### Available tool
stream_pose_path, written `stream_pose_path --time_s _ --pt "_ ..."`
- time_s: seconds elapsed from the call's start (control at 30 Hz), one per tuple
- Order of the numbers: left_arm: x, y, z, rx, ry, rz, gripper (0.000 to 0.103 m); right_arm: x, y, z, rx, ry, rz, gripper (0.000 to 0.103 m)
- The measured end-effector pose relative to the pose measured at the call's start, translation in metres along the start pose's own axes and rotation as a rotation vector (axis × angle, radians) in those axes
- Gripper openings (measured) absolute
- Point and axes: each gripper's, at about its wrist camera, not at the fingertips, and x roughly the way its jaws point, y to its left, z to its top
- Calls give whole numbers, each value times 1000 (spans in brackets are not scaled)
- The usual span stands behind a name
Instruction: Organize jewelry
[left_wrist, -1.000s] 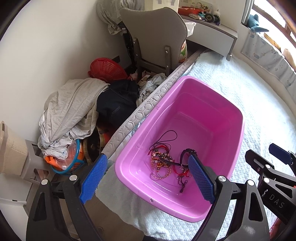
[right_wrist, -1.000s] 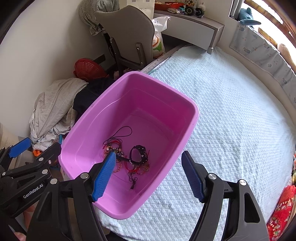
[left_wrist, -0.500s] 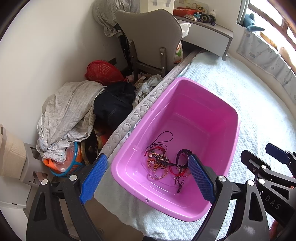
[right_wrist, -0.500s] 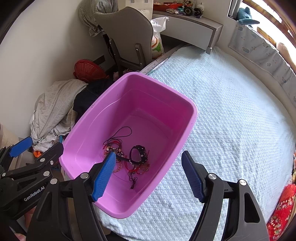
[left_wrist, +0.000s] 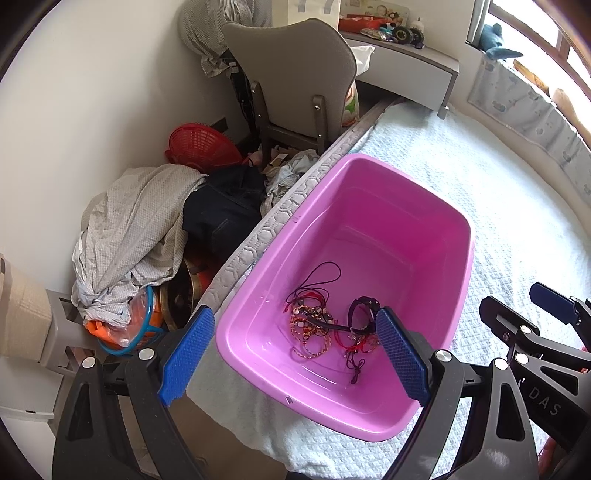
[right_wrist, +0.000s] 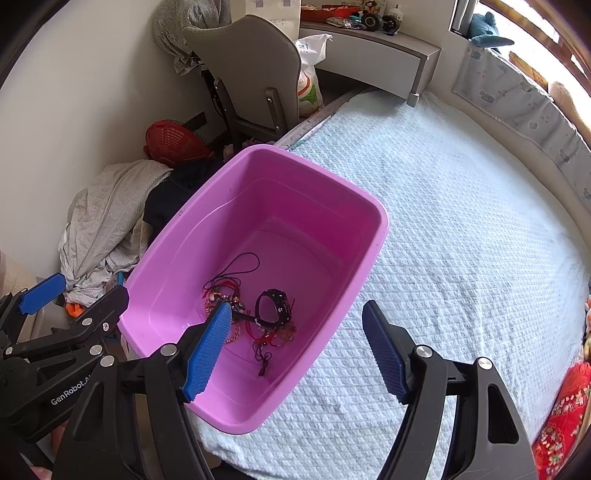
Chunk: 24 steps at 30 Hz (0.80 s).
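Note:
A pink plastic tub (left_wrist: 436, 206) (right_wrist: 373, 214) stands on the bed at its left edge. A tangle of jewelry (left_wrist: 328, 325) (right_wrist: 255, 314) lies on its floor: red and black cords, beaded bracelets and a black watch (right_wrist: 275, 304). My left gripper (left_wrist: 295, 354) is open and empty, held above the tub's near left corner. My right gripper (right_wrist: 295, 350) is open and empty, above the tub's near right rim. Each gripper shows at the edge of the other's view.
The bed has a pale blue quilted cover (right_wrist: 461, 240). Beside the bed on the floor lie a heap of clothes (left_wrist: 133, 236), a red basket (left_wrist: 199, 144) and a grey chair (left_wrist: 295, 74). A grey desk (right_wrist: 373, 48) stands at the back. Red patterned fabric (right_wrist: 561, 424) lies at the bed's right.
Both grippers have drawn back and up a little, so the tub looks slightly smaller and farther. The jewelry has not moved. Both grippers stay open.

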Motion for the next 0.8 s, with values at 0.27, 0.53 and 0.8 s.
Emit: stream_pose_path --time_s 0.27,0.53,0.8 --pt "0 -2 0 5 -2 -4 88 0 -3 0 3 3 -2 70" --pt "0 -3 1 9 -3 5 88 0 -3 0 2 2 -2 70" --pt "1 -1 2 6 1 2 88 0 -3 1 0 0 -7 70"
